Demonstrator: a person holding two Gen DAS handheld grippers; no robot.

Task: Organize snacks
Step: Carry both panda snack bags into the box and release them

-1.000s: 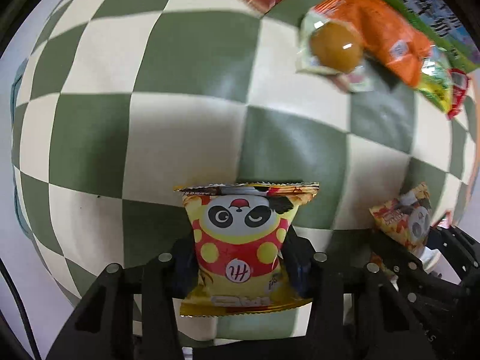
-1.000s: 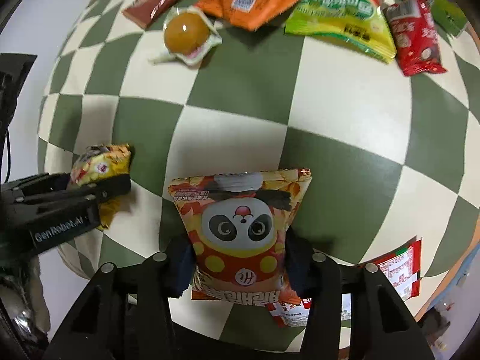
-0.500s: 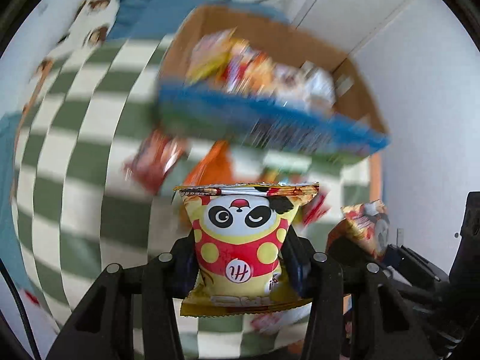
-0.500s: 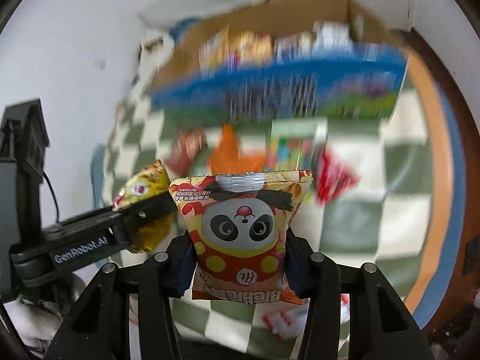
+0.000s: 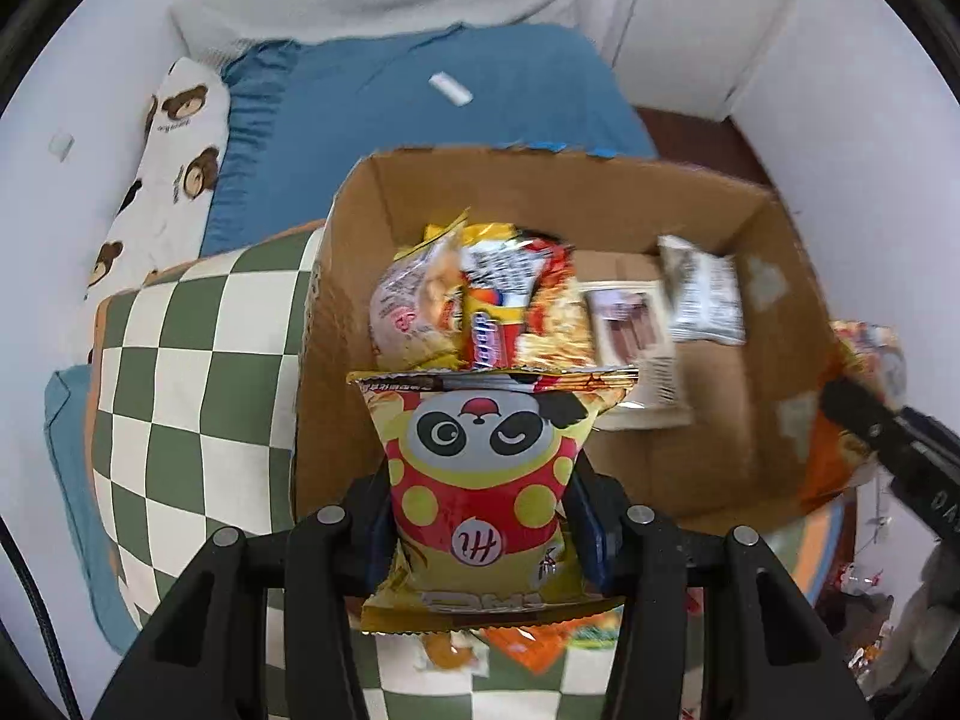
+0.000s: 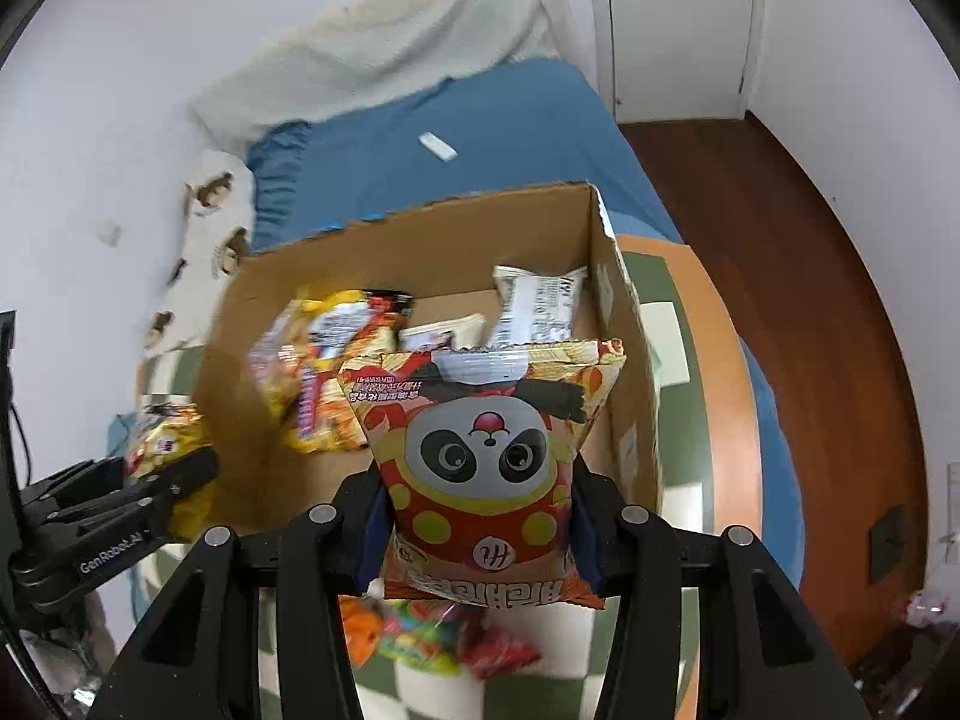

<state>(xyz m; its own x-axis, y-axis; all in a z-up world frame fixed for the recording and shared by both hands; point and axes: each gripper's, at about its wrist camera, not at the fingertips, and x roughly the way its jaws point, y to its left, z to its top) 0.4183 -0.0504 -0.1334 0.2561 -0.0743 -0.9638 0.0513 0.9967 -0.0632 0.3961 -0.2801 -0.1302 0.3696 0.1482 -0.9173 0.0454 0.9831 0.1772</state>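
The left gripper [image 5: 480, 516] is clamped on a yellow panda-print snack bag [image 5: 483, 480]; the right gripper [image 6: 474, 516] is clamped on an orange panda-print snack bag [image 6: 480, 462]. Both bags hang near the front wall of the open brown cardboard box [image 5: 708, 468], probably just over it. To finish cleanly, carry each further in over the bare cardboard floor before letting go. A second ago both hung over the green-and-cream checked cloth [image 5: 180, 360] with loose packets around; now the box fills the view.
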